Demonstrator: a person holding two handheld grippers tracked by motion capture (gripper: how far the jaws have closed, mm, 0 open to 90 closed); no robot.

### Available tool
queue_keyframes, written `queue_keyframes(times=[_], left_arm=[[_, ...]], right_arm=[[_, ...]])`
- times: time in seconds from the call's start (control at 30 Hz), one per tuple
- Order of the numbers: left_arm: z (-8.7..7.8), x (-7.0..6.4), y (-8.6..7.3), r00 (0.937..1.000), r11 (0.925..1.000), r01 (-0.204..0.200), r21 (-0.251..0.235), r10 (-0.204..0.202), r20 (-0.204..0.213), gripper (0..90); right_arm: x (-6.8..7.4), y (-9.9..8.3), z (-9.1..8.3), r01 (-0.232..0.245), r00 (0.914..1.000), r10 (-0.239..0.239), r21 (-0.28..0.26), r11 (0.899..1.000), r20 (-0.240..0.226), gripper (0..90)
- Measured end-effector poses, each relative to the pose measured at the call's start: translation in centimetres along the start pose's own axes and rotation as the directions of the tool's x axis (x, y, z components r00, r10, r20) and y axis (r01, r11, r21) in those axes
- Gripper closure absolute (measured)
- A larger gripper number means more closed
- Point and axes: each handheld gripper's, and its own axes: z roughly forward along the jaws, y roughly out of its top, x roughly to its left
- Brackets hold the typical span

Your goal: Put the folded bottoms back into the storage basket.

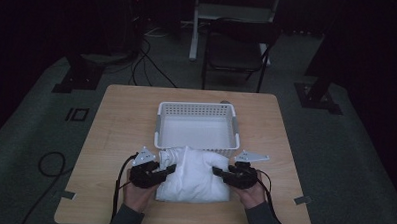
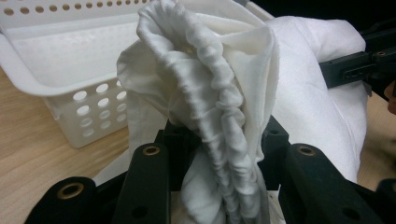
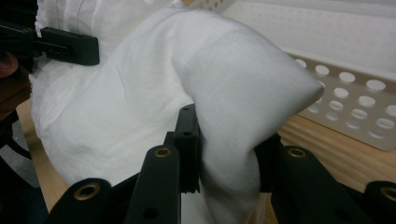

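Observation:
A folded white cloth [image 1: 193, 176] lies on the wooden table [image 1: 116, 124] just in front of a white perforated basket [image 1: 197, 108]. My left gripper [image 1: 170, 169] grips the cloth's left edge, and my right gripper [image 1: 217, 171] grips its right edge. In the left gripper view a gathered, elastic-ruffled fold of the cloth [image 2: 219, 116] is pinched between the black jaws. In the right gripper view a smooth bulge of the cloth [image 3: 233, 107] sits clamped between the jaws, with the other gripper [image 3: 70, 44] farther off at the upper left.
The basket [image 2: 56, 70] looks bare inside and stands right behind the cloth. Bare tabletop lies to the left and right of the cloth. Beyond the table stand a dark chair [image 1: 236, 48], stand feet and floor cables [image 1: 49, 162].

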Motion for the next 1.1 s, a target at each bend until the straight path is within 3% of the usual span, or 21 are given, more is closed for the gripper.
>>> queue_keyframes(times=[0.53,1.1], left_arm=[[-0.8,-0.9,1.4,1.0,0.9996,-0.004,-0.027,0.004,0.001,65.2],[-2.1,-1.1,3.0,0.9998,0.9974,-0.012,-0.071,0.013,0.013,65.2]], right_arm=[[0.5,1.4,-1.4,0.016,0.9998,-0.016,-0.034,0.999,0.016,71.1],[0.7,2.8,-2.6,0.015,0.9998,-0.016,-0.071,0.997,-0.007,71.1]])
